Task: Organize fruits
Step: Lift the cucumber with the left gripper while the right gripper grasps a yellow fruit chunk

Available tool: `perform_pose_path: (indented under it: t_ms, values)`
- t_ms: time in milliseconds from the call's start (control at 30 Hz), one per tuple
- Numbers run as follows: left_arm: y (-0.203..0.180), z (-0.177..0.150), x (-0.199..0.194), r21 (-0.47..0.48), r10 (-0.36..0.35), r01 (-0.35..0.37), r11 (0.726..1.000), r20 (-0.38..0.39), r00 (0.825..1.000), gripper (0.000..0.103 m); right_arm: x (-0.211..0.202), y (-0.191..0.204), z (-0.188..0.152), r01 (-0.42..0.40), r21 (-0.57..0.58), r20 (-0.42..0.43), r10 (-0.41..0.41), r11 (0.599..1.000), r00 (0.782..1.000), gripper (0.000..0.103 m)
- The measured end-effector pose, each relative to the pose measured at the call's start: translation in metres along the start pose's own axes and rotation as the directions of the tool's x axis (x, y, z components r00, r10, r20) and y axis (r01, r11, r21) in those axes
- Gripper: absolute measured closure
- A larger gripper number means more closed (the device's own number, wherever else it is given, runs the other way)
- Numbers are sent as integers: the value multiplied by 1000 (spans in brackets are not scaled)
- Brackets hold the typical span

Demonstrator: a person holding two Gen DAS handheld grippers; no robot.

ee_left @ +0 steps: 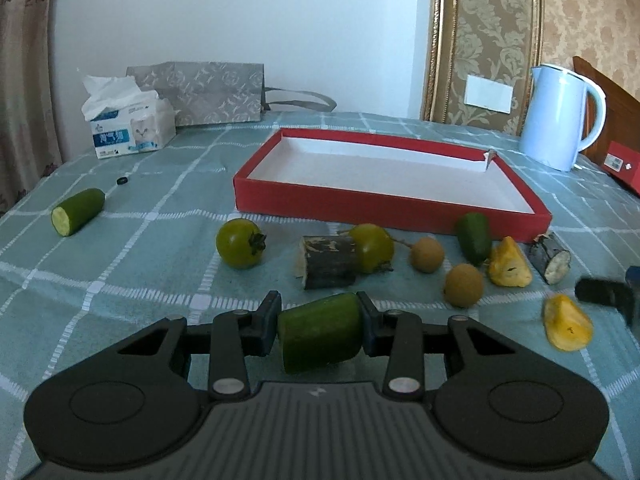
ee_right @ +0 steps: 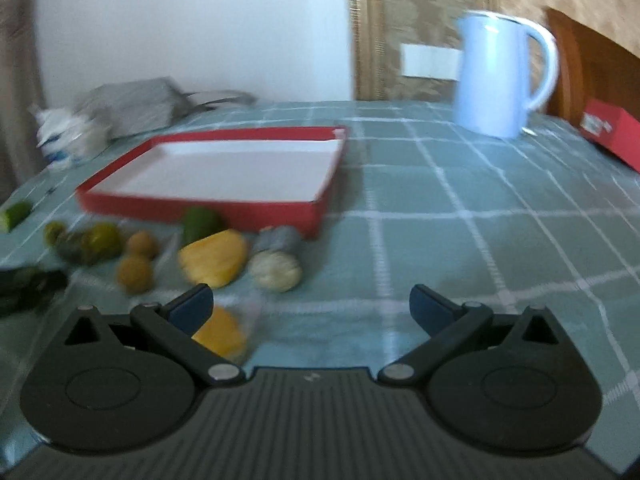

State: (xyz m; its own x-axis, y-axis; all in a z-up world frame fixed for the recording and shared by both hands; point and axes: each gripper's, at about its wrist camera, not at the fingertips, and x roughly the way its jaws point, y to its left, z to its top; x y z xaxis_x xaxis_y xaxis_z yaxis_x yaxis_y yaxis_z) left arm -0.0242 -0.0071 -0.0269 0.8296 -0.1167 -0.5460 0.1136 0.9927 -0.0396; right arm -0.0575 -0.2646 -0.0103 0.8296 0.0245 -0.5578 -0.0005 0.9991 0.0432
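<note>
Left gripper (ee_left: 319, 328) pinches a cucumber piece (ee_left: 320, 336) across its sides, smooth dark-green skin, cut end toward the camera; its lower edge is hidden behind the gripper body. It is held just above the table (ee_left: 160, 248), near side of the fruit row.

Right gripper (ee_right: 311, 307) spread wide, nothing between the pads. The right view is motion-blurred; a yellow chunk (ee_right: 220, 334) sits half hidden behind its left finger, probably pineapple.

Fruit row, left view: green tomato (ee_left: 239, 249) with dried calyx; dark-barked cane section (ee_left: 327, 262), pale cut face, touching a second tomato (ee_left: 372, 247); two round tan longans (ee_left: 428, 255) (ee_left: 463, 285); another cucumber stub (ee_left: 474, 238) against the tray wall; two rough yellow wedges (ee_left: 510, 264) (ee_left: 567, 328); a second cane piece (ee_left: 549, 257). The right gripper's tip is cut off at the frame edge (ee_left: 608, 294).

A lone cucumber piece (ee_left: 78, 212) lies well apart to the left, a small black disc (ee_left: 121, 180) beyond it.

Red cardboard tray (ee_left: 352, 204), white lining, far corner torn. Checked green cloth covers the table.

Far: tissue pack (ee_left: 128, 124) with a cat picture, writing too small to read; grey patterned bag (ee_left: 212, 92); pale blue kettle (ee_left: 560, 116); red box (ee_left: 622, 168), cut off, label unreadable.
</note>
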Motion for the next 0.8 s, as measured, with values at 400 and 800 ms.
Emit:
perform_pose_path:
  t_ms: [400, 800]
  values:
    - [1, 7, 15, -14, -3, 3, 1000, -17, 1000, 64, 15, 33, -3, -57, -75, -65, 52, 996, 997, 19]
    - [1, 6, 16, -5, -9, 9, 1000, -15, 1000, 64, 11, 51, -11, -98, -155, -48, 92, 983, 995, 61]
